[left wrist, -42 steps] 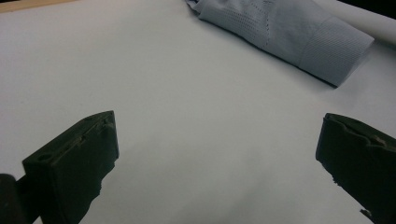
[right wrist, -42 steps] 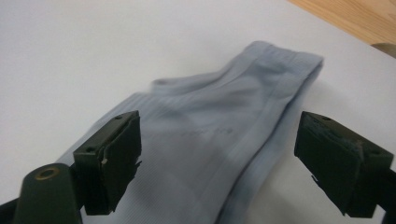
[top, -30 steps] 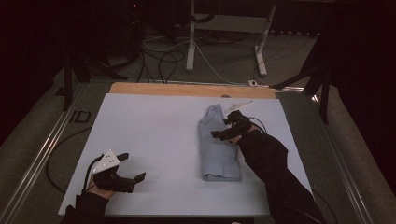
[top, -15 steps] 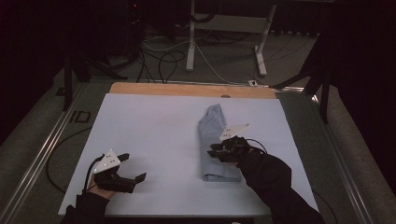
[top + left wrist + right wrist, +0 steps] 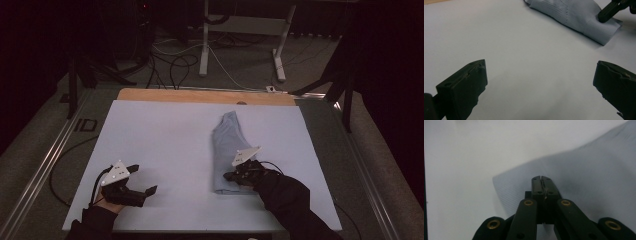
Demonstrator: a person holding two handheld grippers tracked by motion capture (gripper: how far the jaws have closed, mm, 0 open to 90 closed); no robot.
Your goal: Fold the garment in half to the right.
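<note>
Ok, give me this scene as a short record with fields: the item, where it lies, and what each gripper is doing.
item: pale blue folded cloth
place: right half of the white table sheet, lying flat
right gripper: fingers closed together, just shut, over the cloth's near ribbed end; whether fabric is pinched cannot be told
left gripper: fingers wide open, above bare sheet, apart from the cloth

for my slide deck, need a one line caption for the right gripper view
Right gripper, jaws shut, over the ribbed end of a folded pale blue garment on a white table.

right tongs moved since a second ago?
Yes. The right tongs came toward the table's near edge, from the folded cloth's far end to its near end.
</note>
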